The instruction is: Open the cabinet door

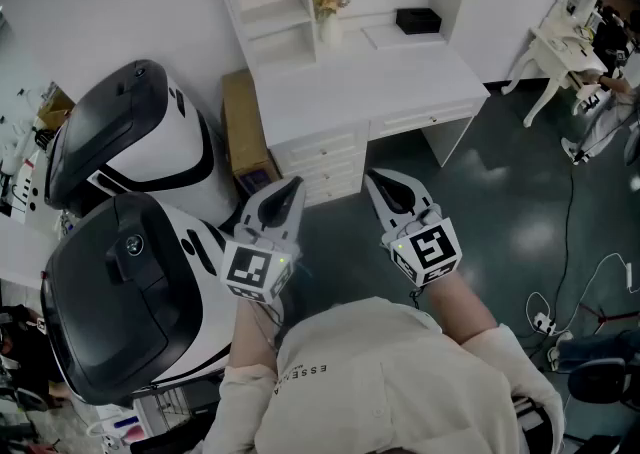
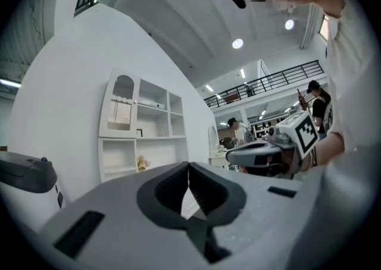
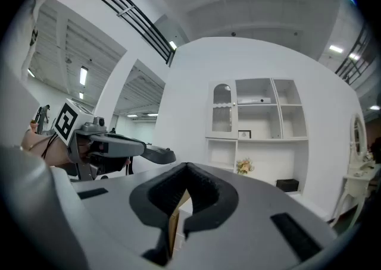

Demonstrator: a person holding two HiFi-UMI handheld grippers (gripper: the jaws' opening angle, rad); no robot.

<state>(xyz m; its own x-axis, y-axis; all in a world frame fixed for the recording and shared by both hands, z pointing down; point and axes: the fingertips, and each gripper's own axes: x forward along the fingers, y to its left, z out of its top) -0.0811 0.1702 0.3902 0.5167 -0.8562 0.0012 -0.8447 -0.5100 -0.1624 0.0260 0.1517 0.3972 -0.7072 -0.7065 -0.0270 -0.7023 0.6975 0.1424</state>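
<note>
Right gripper view showed a white arched cabinet door [image 3: 221,110], judged stiff, light, edge-graspable; left gripper [image 2: 189,168] and right gripper [image 3: 186,169] were closed, empty.

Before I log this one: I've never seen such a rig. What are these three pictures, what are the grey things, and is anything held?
There is no robot here. A person holds a two-jaw gripper in each hand. The head view looks down from the person's head onto the left gripper and the right gripper. The other two pictures come from cameras riding on each gripper, looking along its jaws. Both pairs of jaws are shut and hold nothing. Ahead stands a white desk with shelves, carrying a vase of flowers and a black box. The arched cabinet door is untouched.
</note>
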